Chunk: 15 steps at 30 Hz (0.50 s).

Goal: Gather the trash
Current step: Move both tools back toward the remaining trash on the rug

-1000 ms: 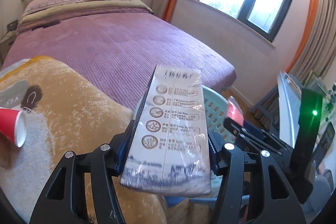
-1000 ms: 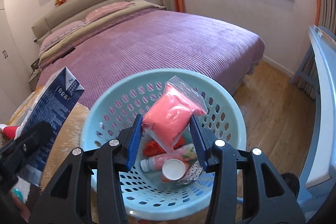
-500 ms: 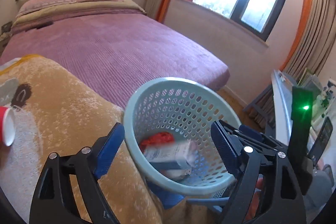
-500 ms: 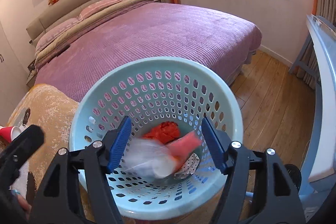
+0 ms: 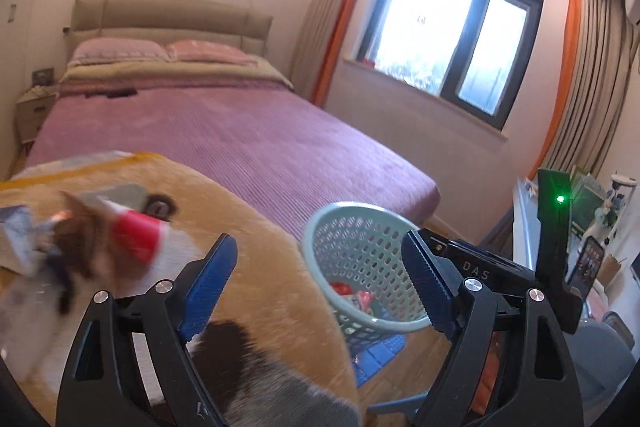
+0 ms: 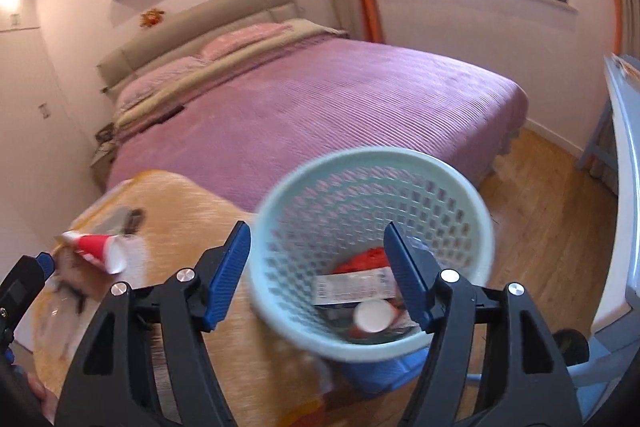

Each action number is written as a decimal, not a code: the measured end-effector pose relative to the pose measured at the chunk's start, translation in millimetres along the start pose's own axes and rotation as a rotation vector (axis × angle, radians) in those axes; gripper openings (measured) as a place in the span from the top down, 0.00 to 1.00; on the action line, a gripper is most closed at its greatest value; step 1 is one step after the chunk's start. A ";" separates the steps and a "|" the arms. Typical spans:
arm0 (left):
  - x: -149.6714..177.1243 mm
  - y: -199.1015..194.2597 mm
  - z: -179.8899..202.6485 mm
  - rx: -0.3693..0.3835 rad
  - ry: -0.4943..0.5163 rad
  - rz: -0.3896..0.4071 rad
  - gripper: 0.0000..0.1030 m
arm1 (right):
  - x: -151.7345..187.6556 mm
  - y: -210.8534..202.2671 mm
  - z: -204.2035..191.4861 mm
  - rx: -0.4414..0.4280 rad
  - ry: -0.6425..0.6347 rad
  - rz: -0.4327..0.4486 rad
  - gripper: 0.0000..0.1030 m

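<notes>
A light green perforated basket (image 6: 372,163) stands beside the blanket-covered surface and also shows in the left wrist view (image 5: 360,211). It holds a white-blue carton (image 6: 352,285), red trash and a white cup. A red paper cup (image 5: 136,237) lies on its side on the tan blanket (image 5: 248,227); the right wrist view shows it too (image 6: 100,251). A crumpled wrapper (image 5: 18,239) lies at the left. My left gripper (image 5: 320,287) is open and empty above the blanket's edge. My right gripper (image 6: 318,269) is open and empty over the basket.
A bed with a purple cover (image 5: 224,131) fills the middle of the room. A white table edge (image 6: 624,163) stands at the right. Wooden floor (image 6: 552,211) lies between bed and table. A blue stool (image 6: 380,371) sits under the basket.
Both grippers opened and let go: the carton and the pink bag dropped into the basket. Both grippers then drew back and swung left, bringing the red cup into view.
</notes>
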<state>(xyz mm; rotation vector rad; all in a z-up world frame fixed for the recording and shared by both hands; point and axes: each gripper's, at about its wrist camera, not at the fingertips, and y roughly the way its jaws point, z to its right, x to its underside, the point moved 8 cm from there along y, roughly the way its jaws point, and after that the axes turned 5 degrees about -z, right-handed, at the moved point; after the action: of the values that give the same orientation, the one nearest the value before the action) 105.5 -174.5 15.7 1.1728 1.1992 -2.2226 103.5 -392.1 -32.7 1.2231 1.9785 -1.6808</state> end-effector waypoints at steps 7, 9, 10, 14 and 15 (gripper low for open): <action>-4.5 -65.8 -67.8 -0.178 -0.055 0.071 0.20 | 19.6 -23.4 -92.3 -0.128 -0.122 0.011 0.33; -4.0 -77.8 -96.2 -0.245 -0.089 0.075 0.20 | 30.5 -25.5 -118.6 -0.178 -0.153 -0.001 0.32; -2.8 -82.7 -114.1 -0.289 -0.112 0.069 0.20 | 34.0 -25.8 -128.9 -0.196 -0.165 -0.005 0.32; 2.6 -89.5 -178.3 -0.422 -0.200 0.030 0.19 | 61.7 -17.6 -174.9 -0.256 -0.240 -0.005 0.32; 4.3 -85.8 -191.7 -0.444 -0.204 0.002 0.18 | 67.4 -14.3 -183.2 -0.259 -0.252 -0.005 0.32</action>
<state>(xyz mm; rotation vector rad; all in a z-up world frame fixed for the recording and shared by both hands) 144.8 31.2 -0.2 0.7518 1.4960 -1.8805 108.0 -197.1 -15.5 0.8712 1.9673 -1.4436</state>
